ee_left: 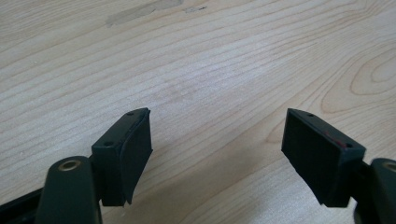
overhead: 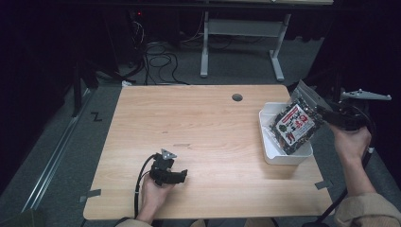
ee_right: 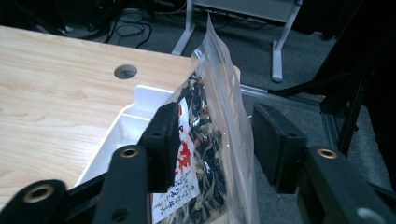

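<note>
The clear plastic pouch [overhead: 295,124] of dark dried bits, with a white and red printed label on its face, hangs tilted over the white bin [overhead: 267,142], its lower end inside the bin's rim and its crinkled sealed top sticking up and away from the counter [overhead: 198,137]. The right tongs [ee_right: 212,135] have the pouch between their jaws; one pad presses the labelled face, while a gap shows between the film and the other pad, so the hold looks loose or partly released. I judge the step in hand to be putting the pouch into the bin, or taking it out of it; either way the next move calls for a steady grip on slippery, floppy film. The bin is smooth, hard, rectangular plastic at the counter's right edge. Well to the bin's left, the left tongs [ee_left: 217,154] rest wide open and empty on the pale wood-grain top.
</note>
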Available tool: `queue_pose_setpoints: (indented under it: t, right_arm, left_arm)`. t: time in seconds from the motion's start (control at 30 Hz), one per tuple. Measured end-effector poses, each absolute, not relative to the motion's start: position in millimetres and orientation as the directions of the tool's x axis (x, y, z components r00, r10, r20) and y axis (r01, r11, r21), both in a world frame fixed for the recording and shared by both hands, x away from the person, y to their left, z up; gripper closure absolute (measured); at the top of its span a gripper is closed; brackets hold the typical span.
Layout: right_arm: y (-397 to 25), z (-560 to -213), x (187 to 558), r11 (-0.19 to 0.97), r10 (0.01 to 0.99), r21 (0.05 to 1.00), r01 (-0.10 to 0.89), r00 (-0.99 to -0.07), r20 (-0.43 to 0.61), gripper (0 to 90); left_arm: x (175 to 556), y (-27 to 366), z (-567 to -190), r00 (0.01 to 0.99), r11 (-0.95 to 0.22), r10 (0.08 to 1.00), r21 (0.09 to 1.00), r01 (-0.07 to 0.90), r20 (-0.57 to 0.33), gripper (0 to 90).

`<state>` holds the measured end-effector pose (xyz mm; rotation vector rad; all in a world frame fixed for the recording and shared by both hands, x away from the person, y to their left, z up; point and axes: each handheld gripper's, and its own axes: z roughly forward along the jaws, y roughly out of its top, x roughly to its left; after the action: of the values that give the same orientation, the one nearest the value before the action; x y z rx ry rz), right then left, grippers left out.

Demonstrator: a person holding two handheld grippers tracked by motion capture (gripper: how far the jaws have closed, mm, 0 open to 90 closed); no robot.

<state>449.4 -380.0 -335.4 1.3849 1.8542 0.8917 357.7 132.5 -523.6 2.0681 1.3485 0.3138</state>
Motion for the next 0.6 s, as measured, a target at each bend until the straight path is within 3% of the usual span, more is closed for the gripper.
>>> queue_pose_setpoints:
  t: [0.6]
  right_arm:
    - [-367,-322,424,0.208,0.953,0.89,0.405,-0.289,-0.091,44.1]
  left_arm:
    - [355,133,-521,0.45,-0.268,0.883,0.644,0.716,-0.133,24.4]
